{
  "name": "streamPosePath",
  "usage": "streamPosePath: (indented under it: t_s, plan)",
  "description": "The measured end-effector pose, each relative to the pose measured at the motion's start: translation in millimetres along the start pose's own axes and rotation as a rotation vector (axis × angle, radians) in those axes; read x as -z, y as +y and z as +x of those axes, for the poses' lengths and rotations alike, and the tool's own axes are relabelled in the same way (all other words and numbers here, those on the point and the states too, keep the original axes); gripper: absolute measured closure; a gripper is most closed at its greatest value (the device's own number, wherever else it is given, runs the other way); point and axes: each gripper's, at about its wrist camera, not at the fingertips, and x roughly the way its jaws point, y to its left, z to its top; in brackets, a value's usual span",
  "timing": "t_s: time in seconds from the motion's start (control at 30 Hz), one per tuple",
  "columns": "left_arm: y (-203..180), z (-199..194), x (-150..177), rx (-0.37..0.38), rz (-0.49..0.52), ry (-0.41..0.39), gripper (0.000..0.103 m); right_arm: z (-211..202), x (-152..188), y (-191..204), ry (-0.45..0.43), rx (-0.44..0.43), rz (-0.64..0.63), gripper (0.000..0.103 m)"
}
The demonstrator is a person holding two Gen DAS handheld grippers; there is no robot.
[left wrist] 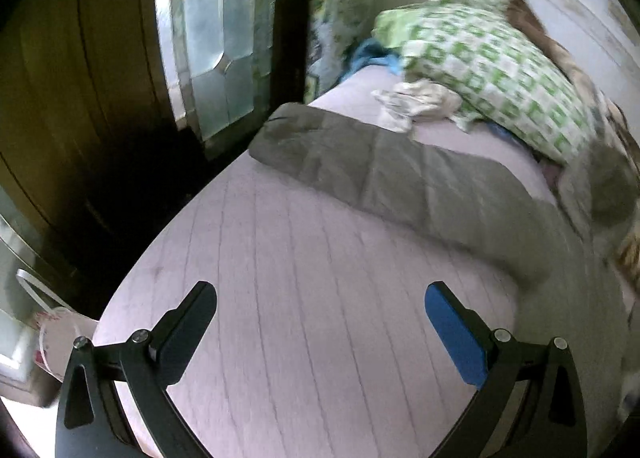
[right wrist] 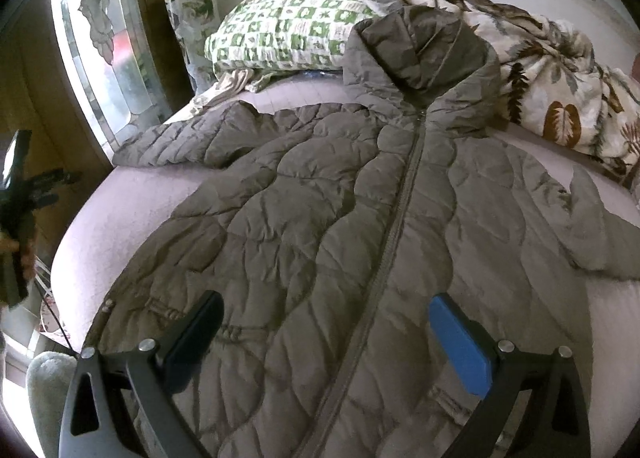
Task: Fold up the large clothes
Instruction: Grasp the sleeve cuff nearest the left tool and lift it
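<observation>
A large olive-grey quilted hooded jacket [right wrist: 340,197] lies front up and zipped on the pale pink bed [right wrist: 132,193], both sleeves spread out. Its left sleeve [left wrist: 380,169] stretches across the bed in the left wrist view. My right gripper [right wrist: 326,306] is open and empty, hovering over the jacket's lower hem by the zip. My left gripper [left wrist: 320,294] is open and empty above bare mattress [left wrist: 300,278], short of the sleeve. The left gripper also shows at the left edge of the right wrist view [right wrist: 16,193], held off the bed's side.
A green-and-white checked pillow [right wrist: 288,33] and a leaf-print blanket [right wrist: 552,69] lie at the head of the bed. A crumpled white cloth [left wrist: 416,101] lies beside the pillow. A stained-glass window [left wrist: 216,37] and dark wooden furniture [left wrist: 80,97] stand left of the bed.
</observation>
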Motion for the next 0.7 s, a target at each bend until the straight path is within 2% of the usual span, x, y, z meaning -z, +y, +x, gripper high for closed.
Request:
streamPosePath:
  t_s: [0.13,0.27,0.4,0.53,0.63,0.7]
  plan:
    - [11.3,37.3,-34.7,-0.018,-0.042,0.011,0.000,17.7,-17.8,4.3,0.013,0.011,-0.011,0.000]
    - [4.6,76.2,-67.5,-0.046,-0.055,0.009,0.000,39.2,-35.4,10.1,0.034,0.022,-0.020,0.000]
    - [4.3,113.4,-93.0,-0.082,-0.089,0.034,0.000,72.0,-65.7,21.2,0.097,0.042,-0.052,0.000]
    - [14.8,132.6,-106.6,-0.097,-0.131,0.015,0.000,84.4,-100.1,35.2,0.023,0.015,-0.037,0.000]
    - [23.8,157.3,-109.4,-0.101,-0.160,0.061,0.000,98.6,-116.2,46.4,0.005,-0.014,-0.030,0.000]
    - [24.3,165.3,-108.9,-0.086,-0.173,0.061,0.000,111.2,-123.9,55.1,0.004,-0.015,-0.051,0.000]
